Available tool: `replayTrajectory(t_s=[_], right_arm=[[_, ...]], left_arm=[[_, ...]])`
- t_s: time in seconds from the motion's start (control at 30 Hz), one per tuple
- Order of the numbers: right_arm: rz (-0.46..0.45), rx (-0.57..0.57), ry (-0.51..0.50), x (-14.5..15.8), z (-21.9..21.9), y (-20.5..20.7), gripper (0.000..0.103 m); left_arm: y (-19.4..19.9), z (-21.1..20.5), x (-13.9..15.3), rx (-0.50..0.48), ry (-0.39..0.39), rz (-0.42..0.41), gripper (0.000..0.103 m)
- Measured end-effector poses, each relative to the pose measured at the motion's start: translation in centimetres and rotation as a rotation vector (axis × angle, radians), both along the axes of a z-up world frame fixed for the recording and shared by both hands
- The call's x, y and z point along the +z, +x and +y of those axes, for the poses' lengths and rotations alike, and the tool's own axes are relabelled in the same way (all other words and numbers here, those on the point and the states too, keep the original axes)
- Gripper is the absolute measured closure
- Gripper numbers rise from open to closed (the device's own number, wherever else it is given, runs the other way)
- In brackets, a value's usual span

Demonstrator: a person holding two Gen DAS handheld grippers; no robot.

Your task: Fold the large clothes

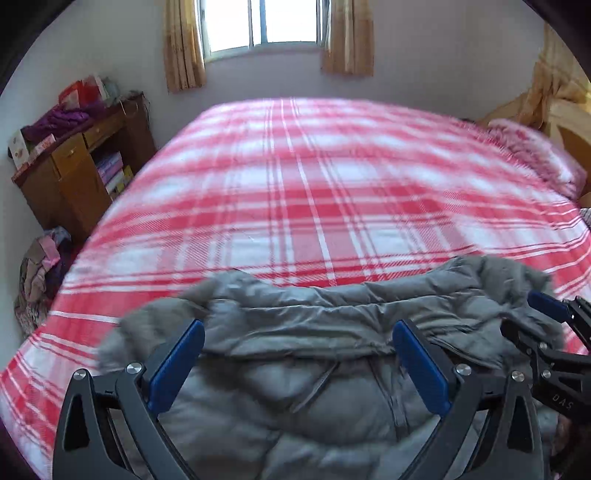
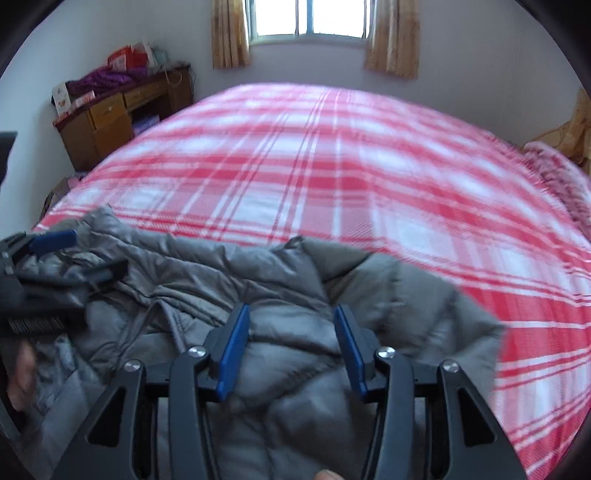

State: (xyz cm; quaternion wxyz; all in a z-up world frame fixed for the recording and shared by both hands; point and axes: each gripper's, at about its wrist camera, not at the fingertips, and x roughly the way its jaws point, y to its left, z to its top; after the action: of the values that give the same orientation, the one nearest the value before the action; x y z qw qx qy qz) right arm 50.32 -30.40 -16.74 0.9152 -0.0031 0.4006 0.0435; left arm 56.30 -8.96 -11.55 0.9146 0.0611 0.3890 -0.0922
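Jacket (image 1: 295, 369), grey quilted down, lies at the near edge of the bed (image 1: 295, 177) on the red-and-white plaid cover, collar end pointing away toward the window (image 1: 264, 22). Both views are motion-blurred.

Left claw (image 1: 297, 365): spread wide, blue pads either side of the collar zone, gripping nothing. Right claw (image 2: 291, 354): also released, narrower gap, poised over a puffed panel near the jacket's right shoulder. Whether either pad touches the fabric, cannot tell.

Judged step: taking first hold to spread or fold the garment; folding itself not yet begun.

Doing it well:
- Pinch a seam or the collar edge, not the middle of a puffy panel; slick shell fabric is likely to slip.
- Take matching points left and right so the fold line runs straight.
- Lift only enough to clear the cover, or the plaid sheet may drag along.
- Press trapped air out before creasing.
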Motion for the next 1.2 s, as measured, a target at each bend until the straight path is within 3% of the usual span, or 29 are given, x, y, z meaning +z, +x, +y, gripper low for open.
replayTrajectory(t_s=[0.07,0.13,0.33,0.5,0.73,1.2], right_arm=[[-0.02,-0.002,0.027,1.4,-1.3,-2.9,0.027],[0.009,-0.007,0.067,1.6,-3.0,-6.2,0.027],[0.123,-0.046,0.093,-1.2,-6.2,-17.7,0.027],[0.146,-0.083,0.15,-2.5,-6.0,-25.3,0.027],[0.112,-0.091,0.143,-1.8,-4.3,-31.3,0.027],[0.131,-0.114,0.209,-3.1,-3.4,-39.1,0.027]], left_arm=[[-3.7,1.9,1.5,-0.015,0.032,-0.036,0.001],[-7.6,3.8,1.1,-0.011,0.089,-0.035,0.001],[-19.8,9.6,-4.2,0.057,0.199,0.023,0.001],[-26.3,12.0,-6.4,0.105,0.138,0.07,0.001],[-32.8,15.0,-8.6,0.158,0.045,0.14,0.001],[-39.9,17.5,-9.6,0.146,-0.021,0.143,0.001]])
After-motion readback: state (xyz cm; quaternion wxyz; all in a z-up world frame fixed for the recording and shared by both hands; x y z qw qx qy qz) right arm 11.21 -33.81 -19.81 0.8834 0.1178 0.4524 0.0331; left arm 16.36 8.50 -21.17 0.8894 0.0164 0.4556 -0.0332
